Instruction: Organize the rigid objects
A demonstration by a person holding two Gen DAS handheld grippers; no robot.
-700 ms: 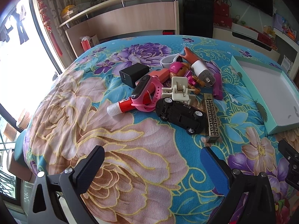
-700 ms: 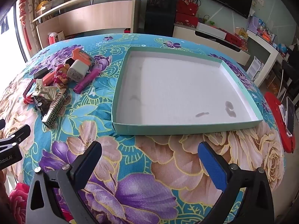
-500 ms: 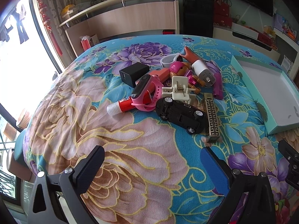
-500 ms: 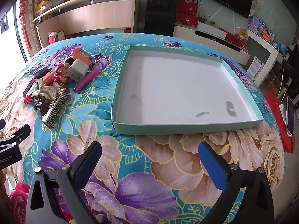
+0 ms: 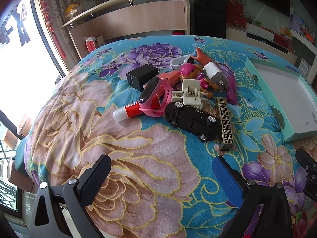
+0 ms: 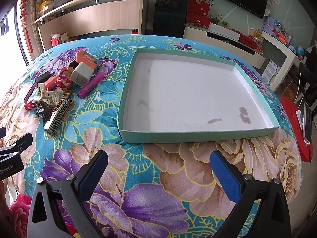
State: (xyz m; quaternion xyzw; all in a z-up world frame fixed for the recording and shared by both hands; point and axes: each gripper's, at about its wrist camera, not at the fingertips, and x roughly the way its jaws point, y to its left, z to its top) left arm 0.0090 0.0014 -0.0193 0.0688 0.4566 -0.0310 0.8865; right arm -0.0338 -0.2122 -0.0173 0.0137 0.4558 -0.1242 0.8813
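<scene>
A pile of small rigid objects lies on the floral blanket: a black toy car (image 5: 193,120), a pink smartwatch (image 5: 156,97), a red glue stick (image 5: 126,112), a black charger cube (image 5: 141,76), a white clip (image 5: 190,94), a gold-patterned bar (image 5: 224,123) and a white plug adapter (image 6: 82,75). A shallow green-rimmed tray (image 6: 198,133) with a white floor lies to their right and holds nothing. My left gripper (image 5: 161,172) is open and empty, short of the pile. My right gripper (image 6: 158,168) is open and empty, in front of the tray's near wall.
The floral blanket (image 5: 138,158) covers a rounded table. A wooden shelf unit (image 5: 138,17) and a dark cabinet (image 6: 170,15) stand behind it. A red stool with a phone (image 6: 303,127) stands to the right. A bright window (image 5: 19,59) is at the left.
</scene>
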